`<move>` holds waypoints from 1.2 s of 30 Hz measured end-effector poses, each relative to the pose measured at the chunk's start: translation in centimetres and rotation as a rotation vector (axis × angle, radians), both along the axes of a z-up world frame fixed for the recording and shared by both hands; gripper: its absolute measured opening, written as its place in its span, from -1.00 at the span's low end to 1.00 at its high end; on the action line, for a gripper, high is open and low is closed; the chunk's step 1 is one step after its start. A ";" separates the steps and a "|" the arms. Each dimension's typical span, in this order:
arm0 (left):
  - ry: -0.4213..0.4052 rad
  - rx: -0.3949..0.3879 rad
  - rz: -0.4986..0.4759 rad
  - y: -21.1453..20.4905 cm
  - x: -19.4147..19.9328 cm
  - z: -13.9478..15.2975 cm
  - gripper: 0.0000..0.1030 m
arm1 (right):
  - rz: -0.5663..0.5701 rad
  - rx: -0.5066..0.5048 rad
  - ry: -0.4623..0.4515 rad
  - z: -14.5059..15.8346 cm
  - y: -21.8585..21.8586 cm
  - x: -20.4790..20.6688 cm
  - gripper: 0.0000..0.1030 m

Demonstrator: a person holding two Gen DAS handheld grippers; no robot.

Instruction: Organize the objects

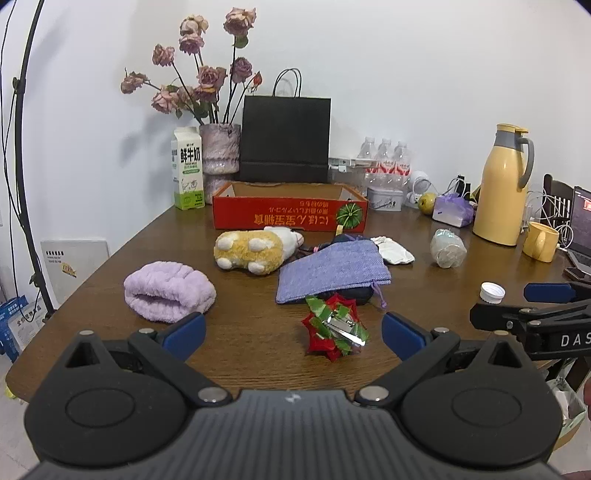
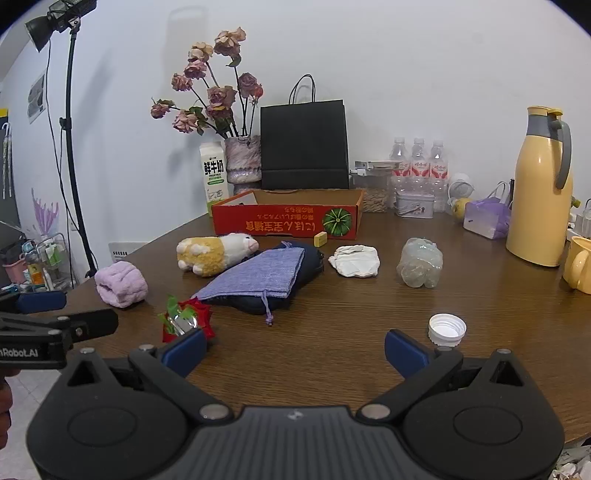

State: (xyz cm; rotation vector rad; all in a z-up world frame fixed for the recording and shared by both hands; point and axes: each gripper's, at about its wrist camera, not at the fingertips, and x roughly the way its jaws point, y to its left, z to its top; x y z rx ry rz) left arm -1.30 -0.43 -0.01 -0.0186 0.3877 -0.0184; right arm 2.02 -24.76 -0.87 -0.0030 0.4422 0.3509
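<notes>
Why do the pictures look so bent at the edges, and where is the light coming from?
Both views are fisheye: dark rounded corners, and the table edge bows. In the right wrist view a studio lamp on a stand sits upper left. In the left wrist view the dried roses cast a soft shadow on the wall, and the foil on the red ornament glints. Both claws, left and right, look sharp.

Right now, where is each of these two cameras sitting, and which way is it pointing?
Left wrist: sits on the left gripper, looks across the table at the red-green bow; its open blue fingers show.
Right wrist: sits on the right gripper, looks over bare wood beside the white cap; open fingers show.
Shared: bow, red box, plush toy, each other's gripper.
</notes>
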 end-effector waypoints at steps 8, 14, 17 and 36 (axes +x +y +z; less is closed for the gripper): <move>-0.019 0.006 0.001 0.0 -0.3 -0.5 1.00 | -0.006 -0.001 0.009 -0.4 -0.2 -0.1 1.00; -0.033 0.007 -0.006 -0.1 -0.5 -0.5 1.00 | -0.010 -0.003 0.010 -0.5 -0.1 -0.2 1.00; -0.032 0.007 -0.008 -0.1 -0.5 -0.5 1.00 | -0.011 -0.001 0.010 -0.6 -0.2 -0.2 1.00; -0.030 0.007 -0.010 -0.1 -0.5 -0.6 1.00 | -0.012 0.000 0.010 -0.5 -0.2 -0.2 1.00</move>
